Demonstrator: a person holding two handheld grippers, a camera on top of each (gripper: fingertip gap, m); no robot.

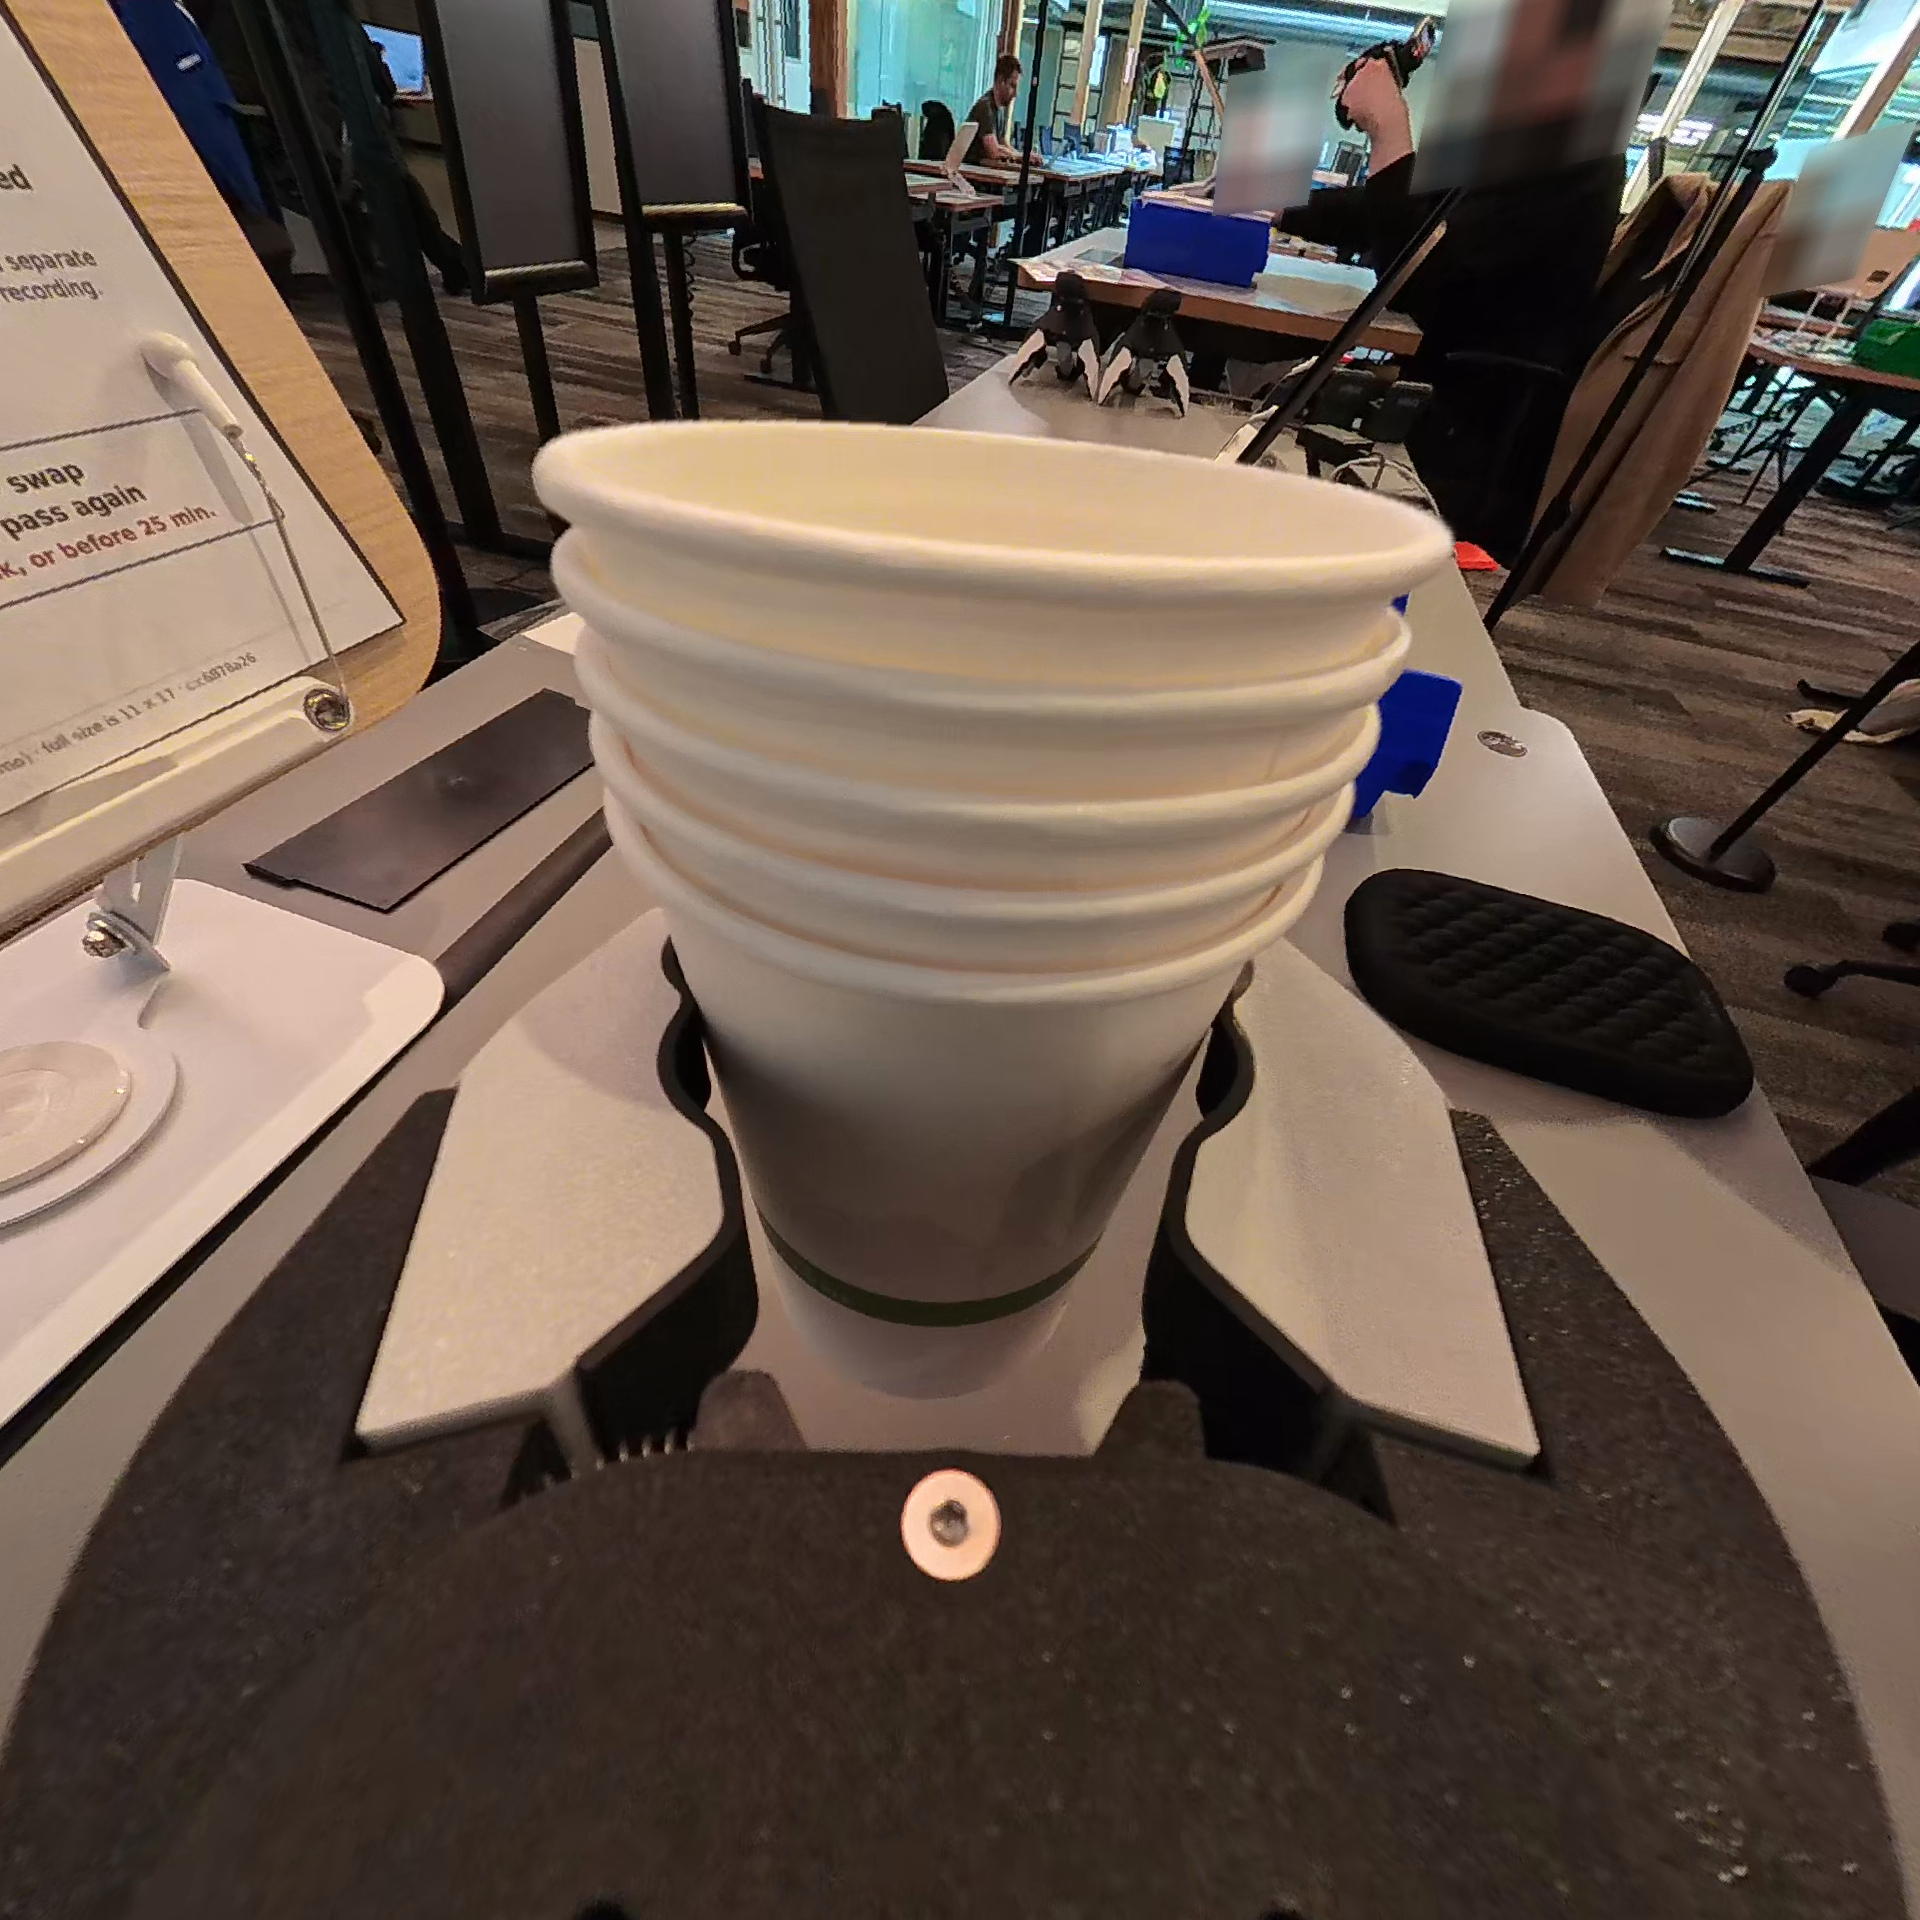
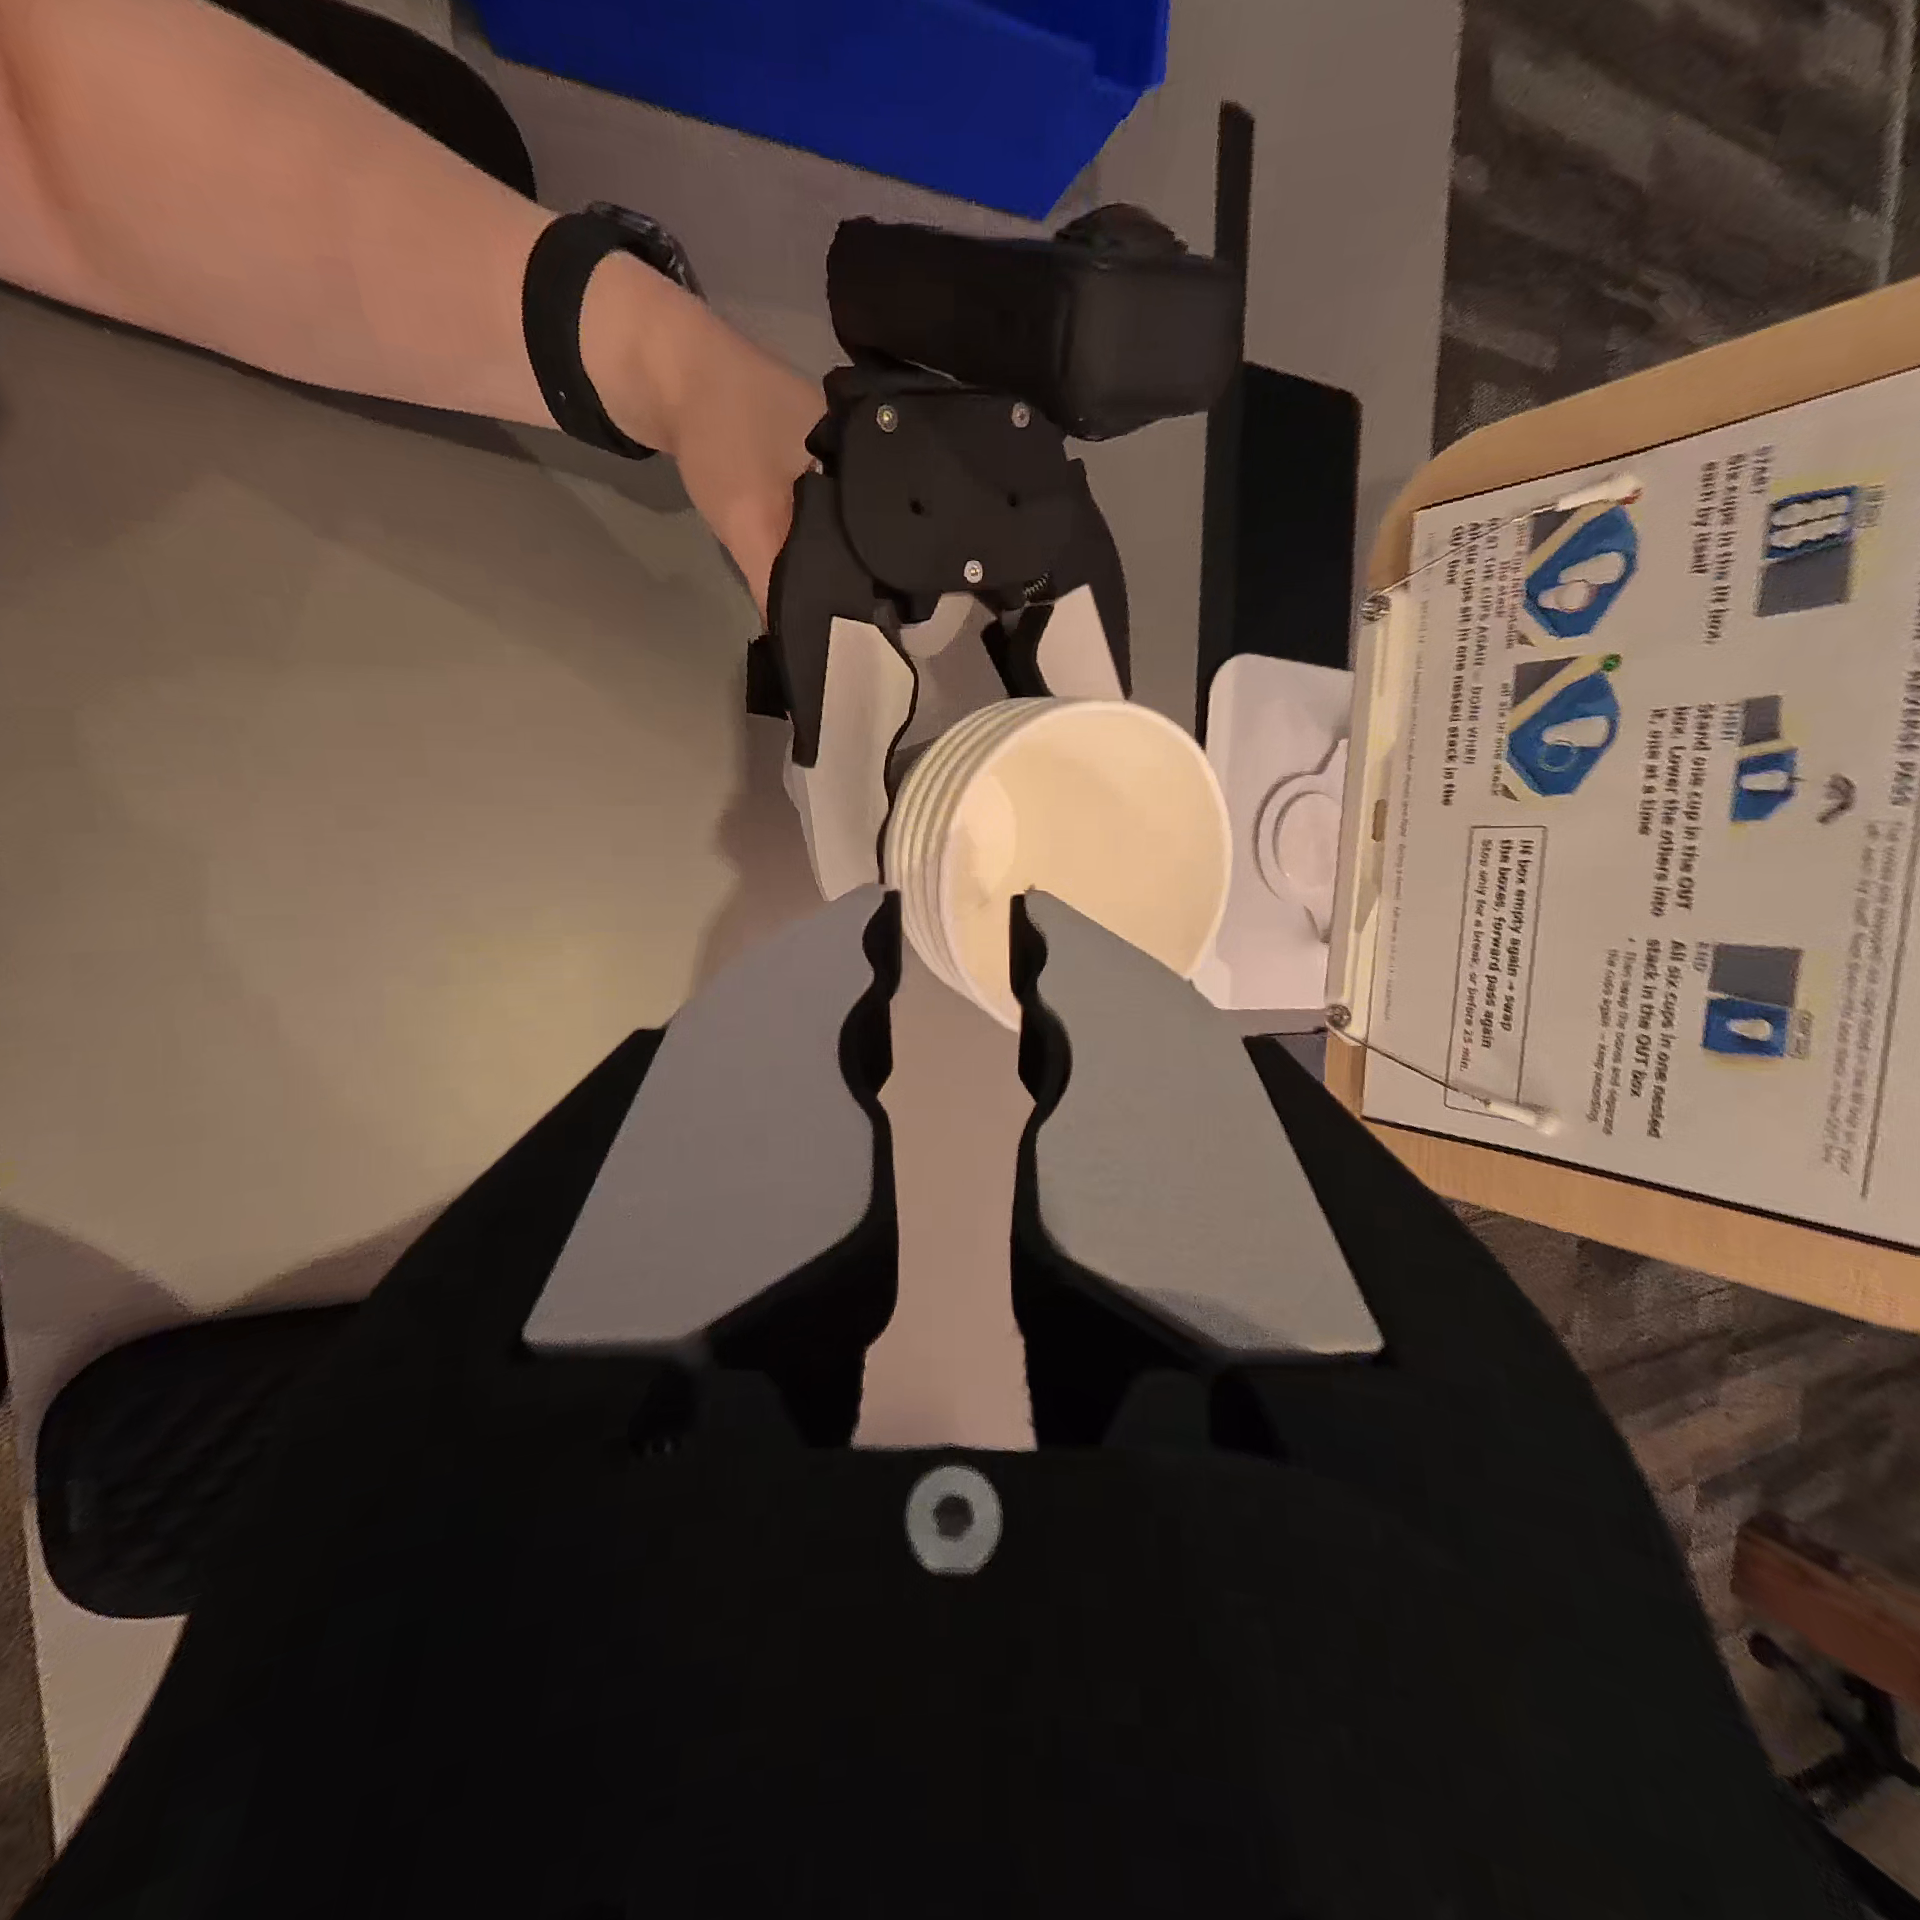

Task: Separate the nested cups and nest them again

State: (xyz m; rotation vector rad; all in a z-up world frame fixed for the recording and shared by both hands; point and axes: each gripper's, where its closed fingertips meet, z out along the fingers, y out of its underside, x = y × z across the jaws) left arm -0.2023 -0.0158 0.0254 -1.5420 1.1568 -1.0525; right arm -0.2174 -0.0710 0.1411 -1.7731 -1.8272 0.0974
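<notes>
The left gripper (image 1: 951, 1195) held the nested cups (image 1: 966, 790) upright, its fingers closed on the lowest cup's wall. From above, the right gripper (image 2: 951, 909) hovered at the stack's 6 o'clock rim, fingers narrowly parted astride the top cup's near wall; contact unclear.

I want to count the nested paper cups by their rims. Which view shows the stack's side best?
The left wrist view: the cup stack fills the frame side-on, six rolled rims stepped one above another, held by the left hand-held gripper. The right wrist view looks down into the top cup, rims bunched along one edge.
</notes>
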